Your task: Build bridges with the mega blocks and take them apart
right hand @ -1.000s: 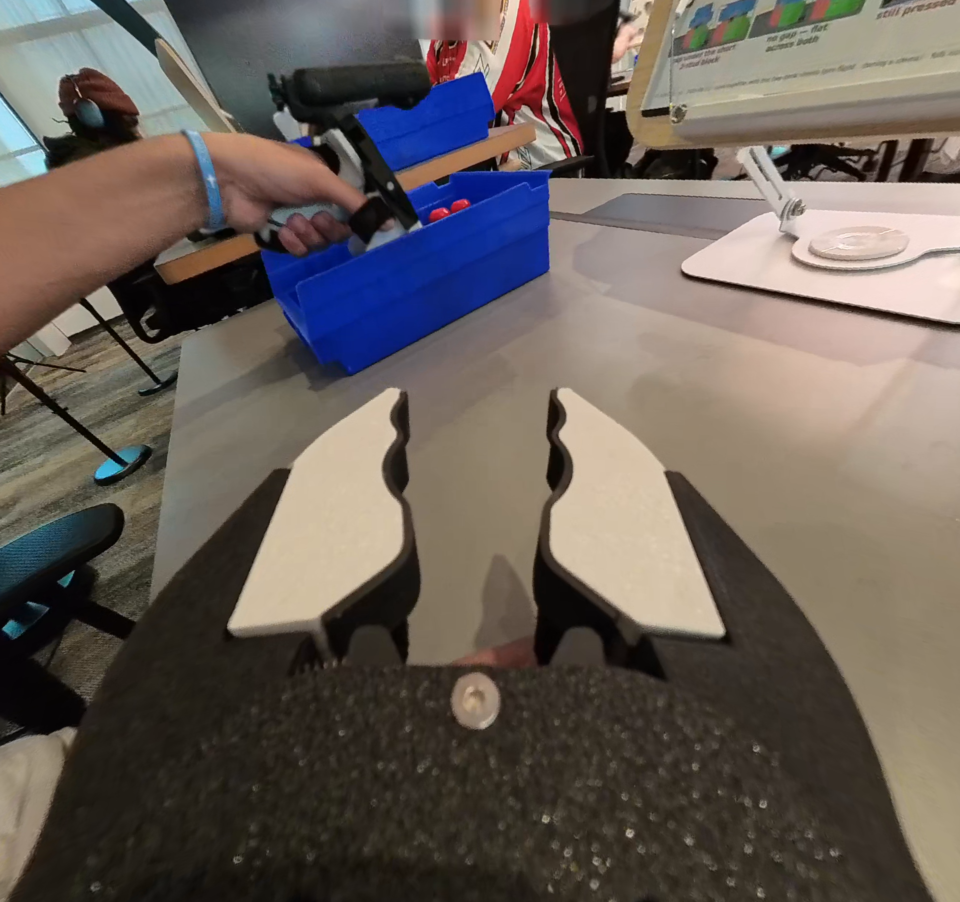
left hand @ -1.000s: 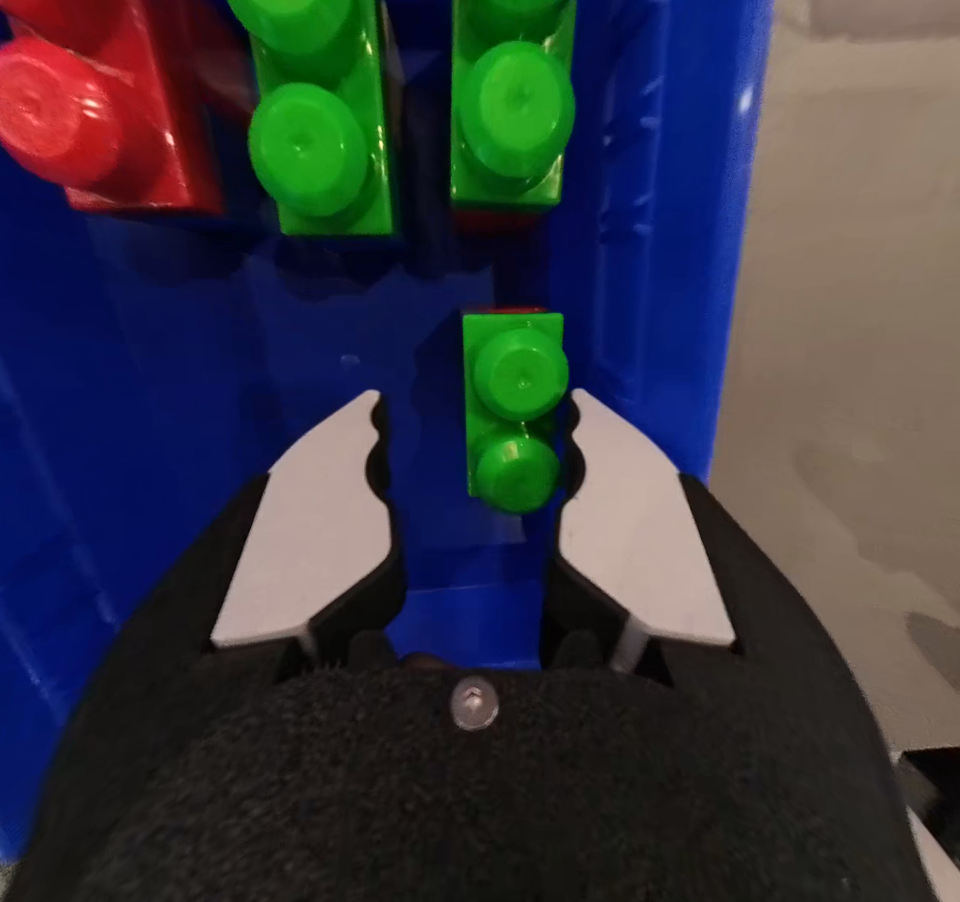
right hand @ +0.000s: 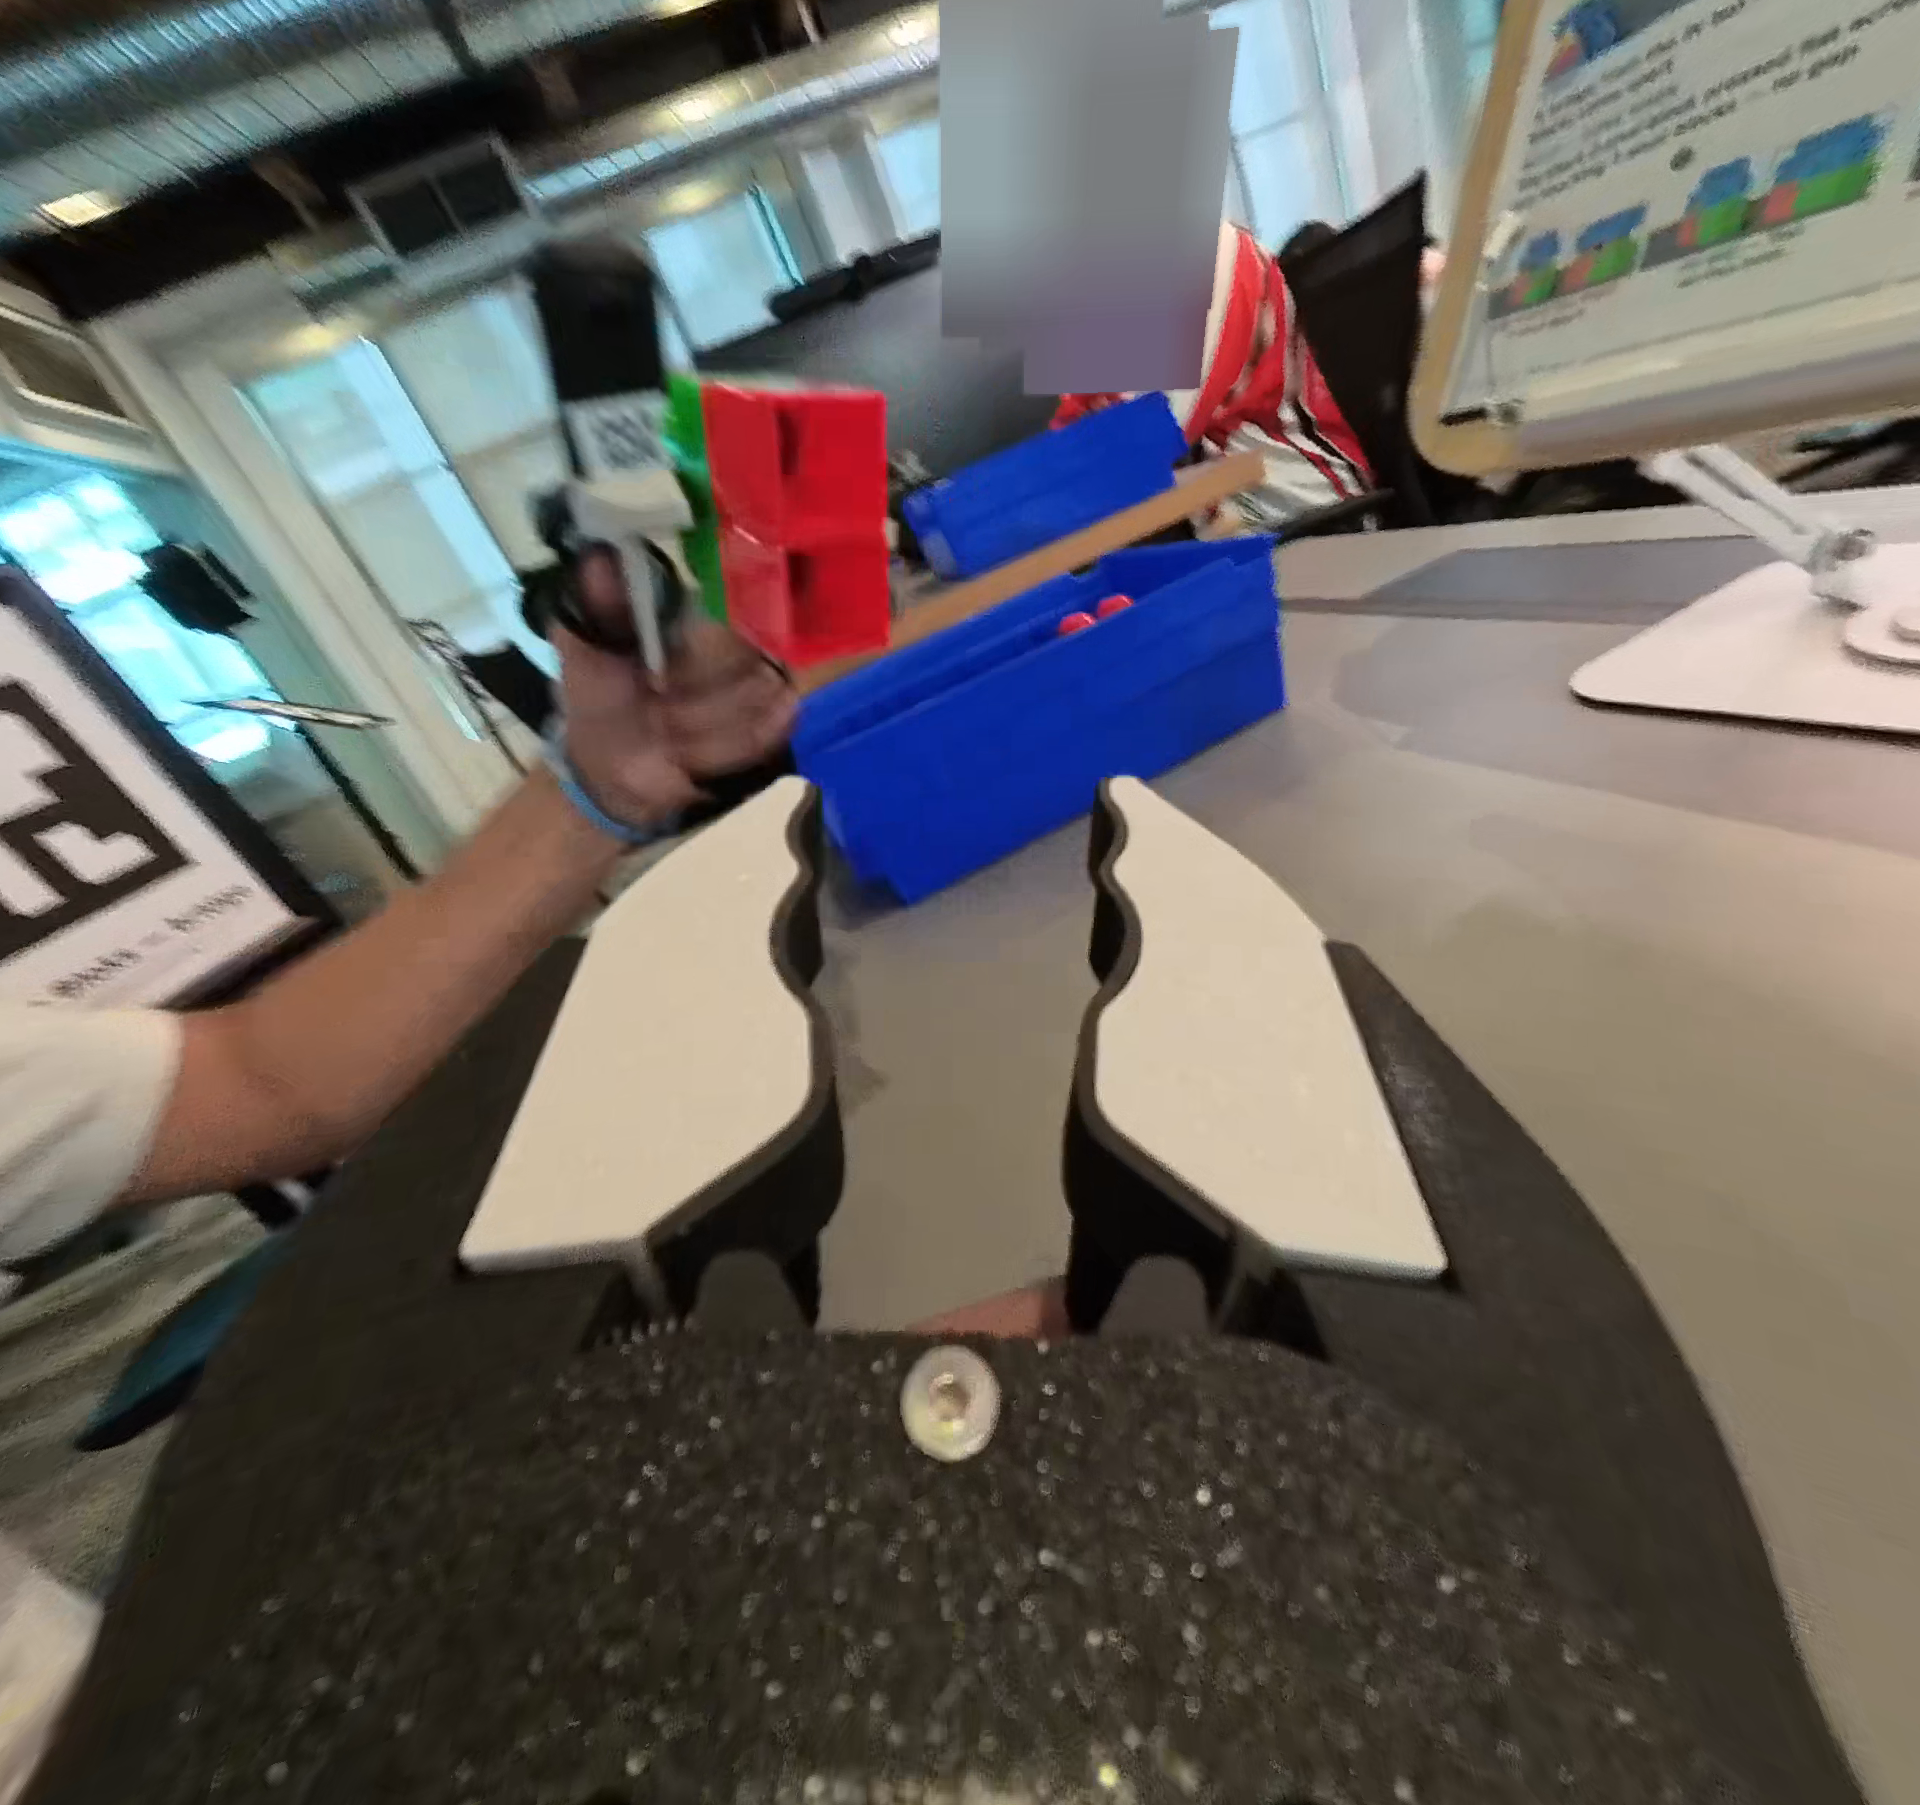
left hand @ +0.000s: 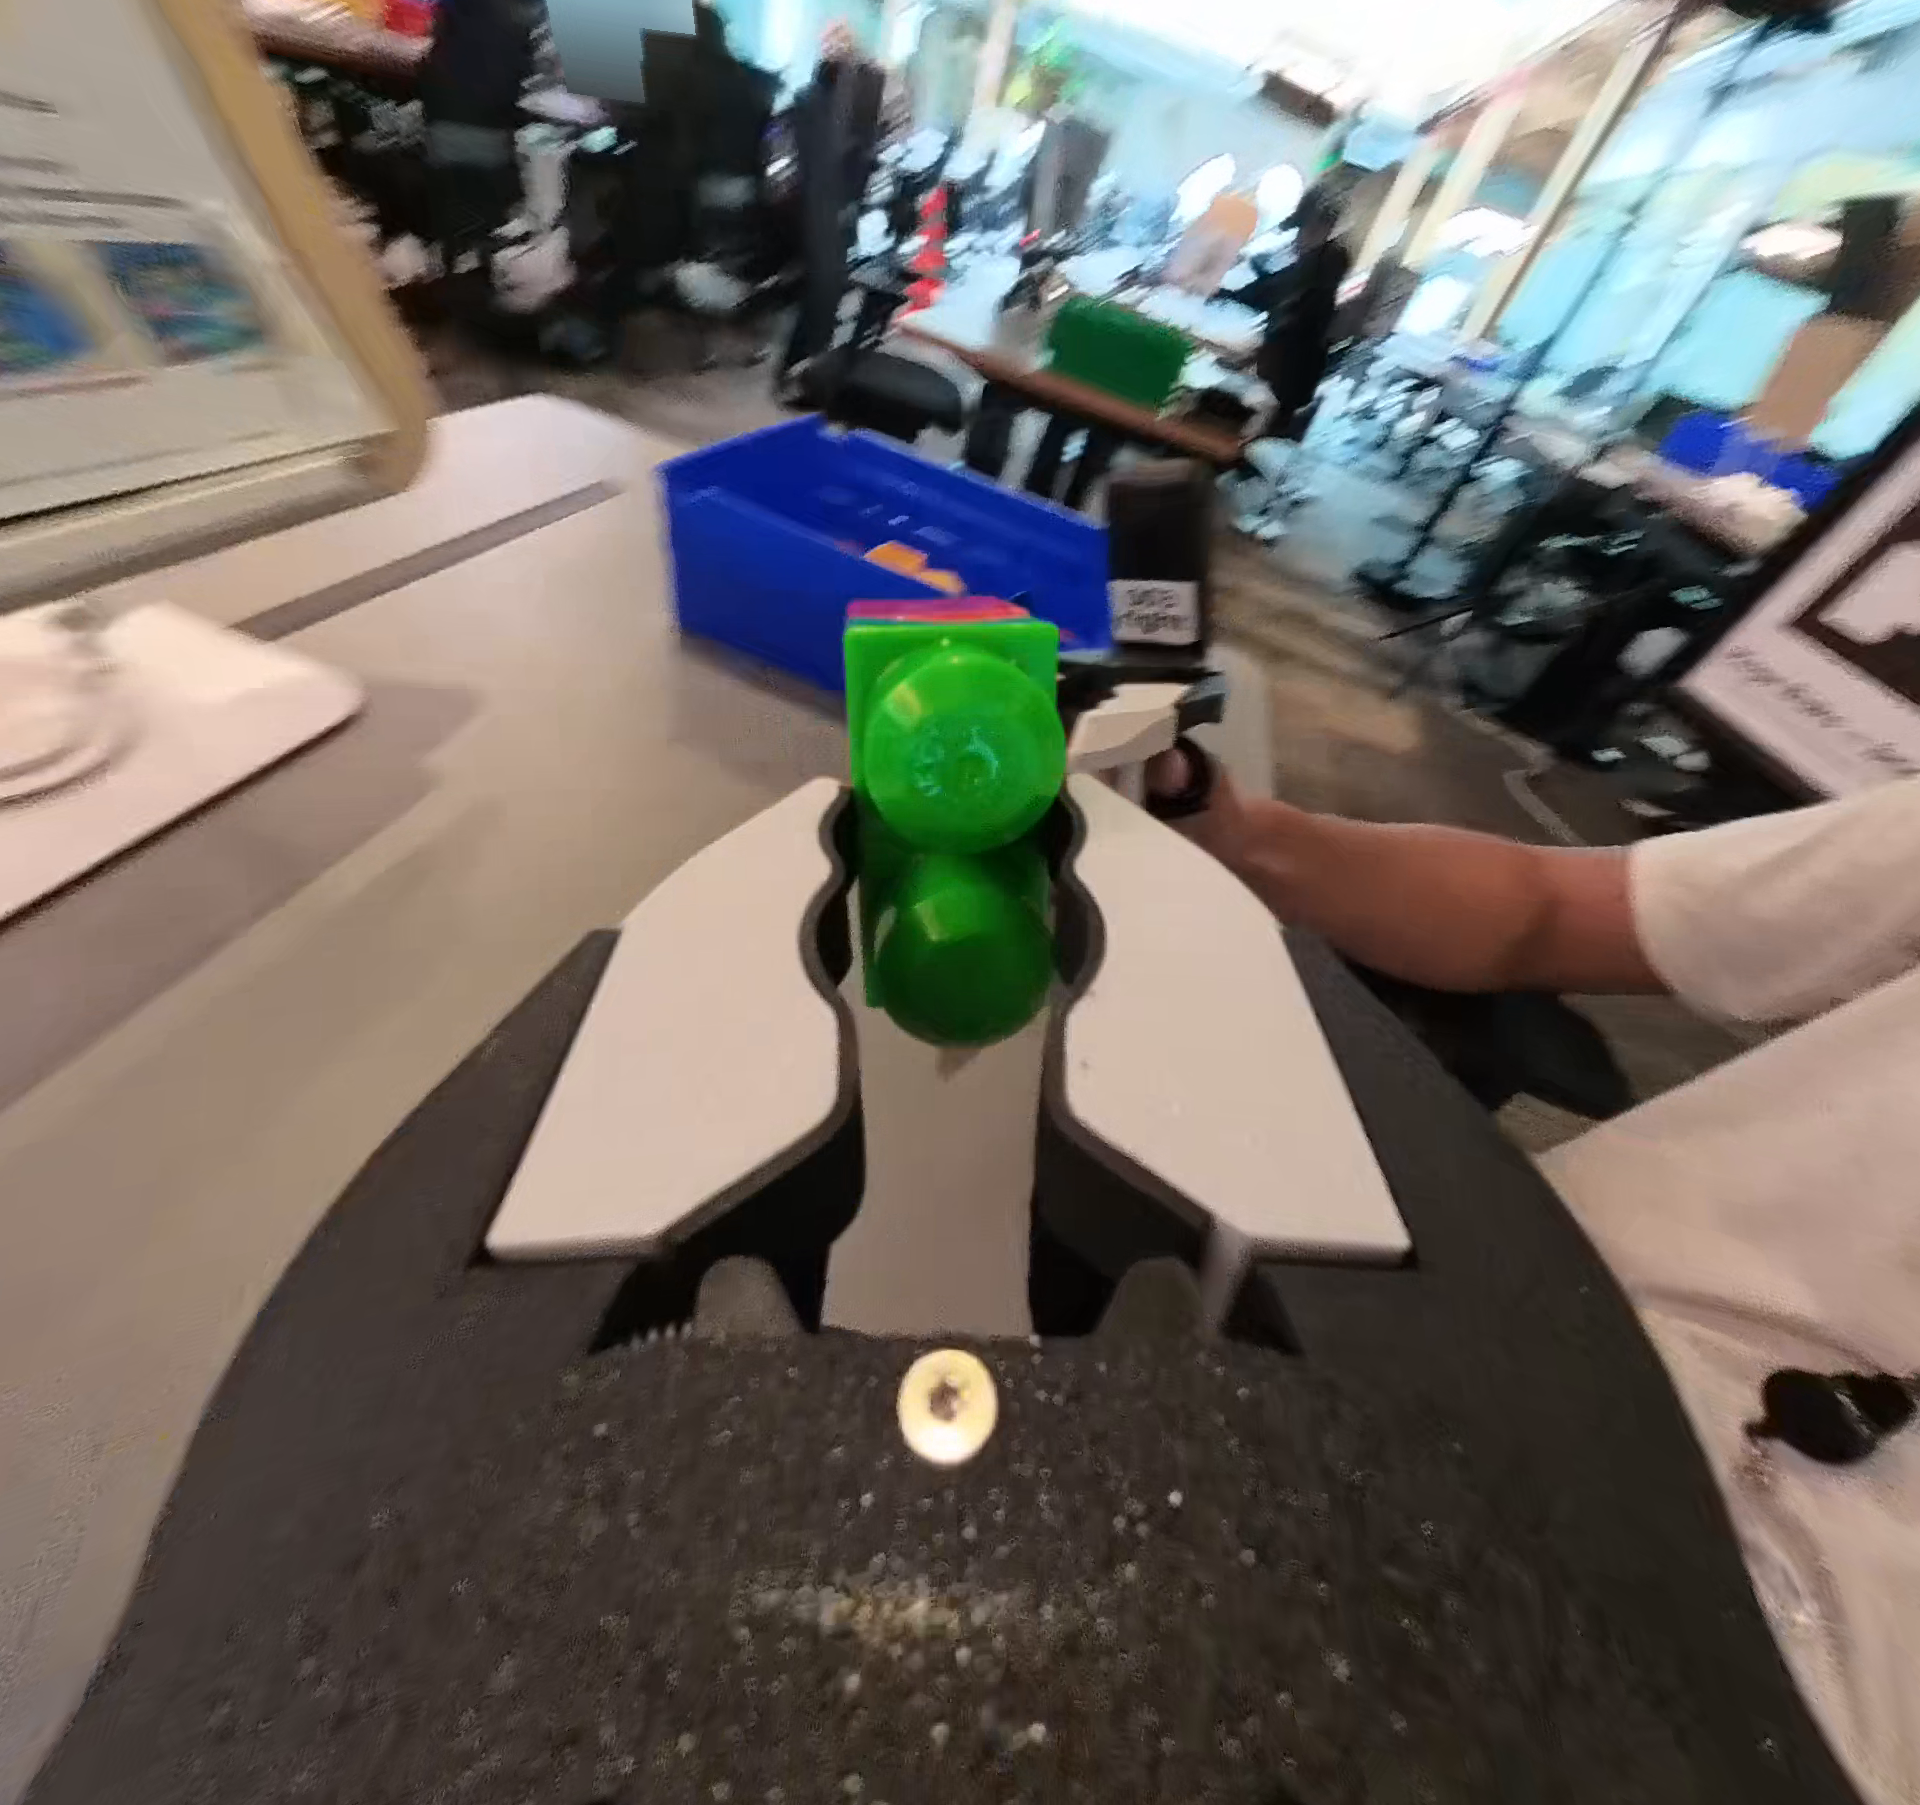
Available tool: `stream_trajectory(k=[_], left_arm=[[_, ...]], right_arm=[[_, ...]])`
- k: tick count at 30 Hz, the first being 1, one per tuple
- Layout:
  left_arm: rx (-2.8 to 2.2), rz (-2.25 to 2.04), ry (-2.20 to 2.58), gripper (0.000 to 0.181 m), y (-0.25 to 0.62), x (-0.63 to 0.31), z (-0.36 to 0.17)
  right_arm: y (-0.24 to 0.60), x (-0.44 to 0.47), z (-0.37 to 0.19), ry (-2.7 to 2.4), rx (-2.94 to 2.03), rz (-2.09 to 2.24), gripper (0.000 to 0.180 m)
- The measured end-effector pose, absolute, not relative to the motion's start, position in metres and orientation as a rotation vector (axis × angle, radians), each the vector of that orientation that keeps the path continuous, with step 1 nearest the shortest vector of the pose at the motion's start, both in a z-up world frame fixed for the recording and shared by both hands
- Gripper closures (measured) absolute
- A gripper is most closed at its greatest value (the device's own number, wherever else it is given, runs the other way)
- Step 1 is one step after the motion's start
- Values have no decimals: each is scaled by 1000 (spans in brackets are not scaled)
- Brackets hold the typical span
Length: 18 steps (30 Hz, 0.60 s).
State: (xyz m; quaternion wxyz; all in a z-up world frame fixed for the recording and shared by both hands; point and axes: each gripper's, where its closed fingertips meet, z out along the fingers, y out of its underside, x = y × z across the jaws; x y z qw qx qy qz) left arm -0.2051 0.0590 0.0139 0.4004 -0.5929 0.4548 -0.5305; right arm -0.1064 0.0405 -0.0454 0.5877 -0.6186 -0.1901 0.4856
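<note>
Green block carried clear of the bin, the other tool waiting empty.

Nearest in the left wrist view, the left hand-held gripper (left hand: 951, 882) is clenched on a green two-stud block (left hand: 956, 820), studs toward the camera, with a red block (right hand: 805, 519) stuck beneath it; it is held aloft above the desk (left hand: 260, 976), probably so the pair can be carried to a building spot. The right hand-held gripper (right hand: 951, 882) hangs released and empty over bare desk, likely ready to help. Farther off sits the blue bin (right hand: 1039, 737), more red pieces inside.

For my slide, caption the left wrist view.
Left gripper shut on a green two-stud plastic block, raised above the grey table, blue plastic bin behind.
</note>
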Motion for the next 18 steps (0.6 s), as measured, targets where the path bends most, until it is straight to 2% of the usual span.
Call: stream_trajectory(k=[4, 14, 15, 17, 18], left_arm=[[-1358, -1623, 1168, 146, 42, -175, -3], [-1374, -1721, 1268, 146, 16, -135, -47], [-1376, -1722, 1269, 146, 14, -133, -47], [-1357, -1719, 1292, 146, 8, -131, -46], [-1348, -1710, 1291, 146, 7, -131, -45]], right_arm=[[26, -106, -31, -476, -1342, 1274, 130], [19, -128, -36, -552, -1357, 1328, 111], [17, -128, -34, -555, -1343, 1345, 116], [19, -125, -35, -561, -1355, 1298, 143], [18, -125, -35, -584, -1349, 1273, 144]])
